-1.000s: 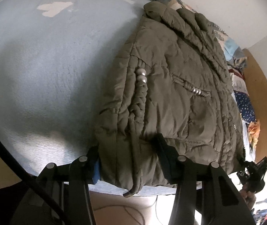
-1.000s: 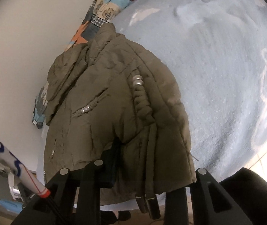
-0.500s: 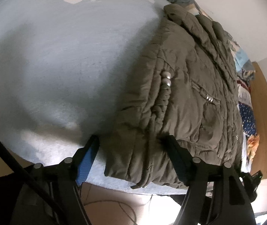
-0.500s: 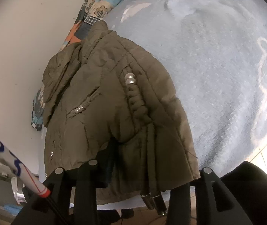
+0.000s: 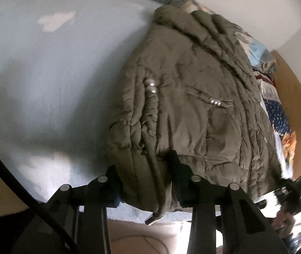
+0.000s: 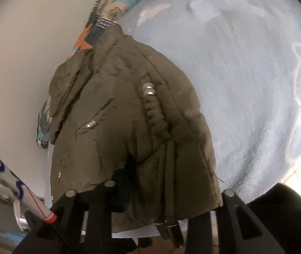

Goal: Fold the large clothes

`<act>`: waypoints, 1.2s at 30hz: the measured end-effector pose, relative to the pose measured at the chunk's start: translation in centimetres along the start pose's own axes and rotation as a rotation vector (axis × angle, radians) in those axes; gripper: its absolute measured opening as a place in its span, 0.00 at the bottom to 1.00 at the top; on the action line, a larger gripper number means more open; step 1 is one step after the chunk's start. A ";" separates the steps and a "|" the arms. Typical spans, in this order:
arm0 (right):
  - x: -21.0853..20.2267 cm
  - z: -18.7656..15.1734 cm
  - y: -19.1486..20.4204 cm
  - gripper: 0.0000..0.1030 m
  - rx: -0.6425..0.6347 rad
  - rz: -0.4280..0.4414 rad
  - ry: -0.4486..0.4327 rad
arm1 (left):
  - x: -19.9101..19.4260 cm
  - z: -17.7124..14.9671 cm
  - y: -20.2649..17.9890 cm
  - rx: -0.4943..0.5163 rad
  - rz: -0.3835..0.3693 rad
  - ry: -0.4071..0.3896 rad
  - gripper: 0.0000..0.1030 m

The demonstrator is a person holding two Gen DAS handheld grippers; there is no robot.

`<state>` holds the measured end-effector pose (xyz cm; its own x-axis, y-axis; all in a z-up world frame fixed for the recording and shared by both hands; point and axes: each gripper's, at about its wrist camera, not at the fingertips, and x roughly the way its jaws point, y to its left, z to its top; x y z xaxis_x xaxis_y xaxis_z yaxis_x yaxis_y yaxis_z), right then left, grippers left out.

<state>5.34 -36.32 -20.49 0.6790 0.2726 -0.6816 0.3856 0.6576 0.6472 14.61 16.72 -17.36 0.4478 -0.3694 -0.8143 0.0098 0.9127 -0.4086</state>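
An olive-green padded jacket (image 5: 192, 105) with metal snaps lies on a pale blue bed cover (image 5: 55, 74), its hem hanging over the near edge. My left gripper (image 5: 144, 175) is shut on the jacket's hem, with one finger (image 5: 174, 167) on top of the fabric. In the right wrist view the same jacket (image 6: 118, 127) fills the middle. My right gripper (image 6: 167, 190) is shut on the hem too, with one finger (image 6: 127, 180) pressed into the fabric. Drawcord ends (image 6: 169, 226) dangle below the hem.
Patterned bedding (image 5: 273, 110) is piled along the wall behind the jacket. A white wall (image 6: 34, 42) stands close to the left in the right wrist view. A wooden panel (image 5: 294, 97) is at the right. The blue cover (image 6: 245, 84) spreads wide beside the jacket.
The left gripper, open around the hem half a second ago, has closed on it again. The jacket has shifted slightly in both views.
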 end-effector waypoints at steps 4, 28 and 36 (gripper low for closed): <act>-1.7 0.0 1.5 0.18 -0.073 0.030 -0.064 | -1.5 0.1 -1.3 0.084 0.007 -0.070 0.29; -8.1 7.7 10.5 0.16 -0.295 0.178 -0.226 | -9.0 9.4 -6.9 0.213 -0.085 -0.322 0.27; -6.8 17.2 16.6 0.16 -0.267 0.242 -0.282 | -9.6 21.0 -9.6 0.188 -0.125 -0.384 0.29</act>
<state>17.89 -39.34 0.81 0.8877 0.2627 -0.3781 0.0460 0.7665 0.6406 29.02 15.18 3.11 0.7321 -0.4199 -0.5365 0.2316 0.8940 -0.3837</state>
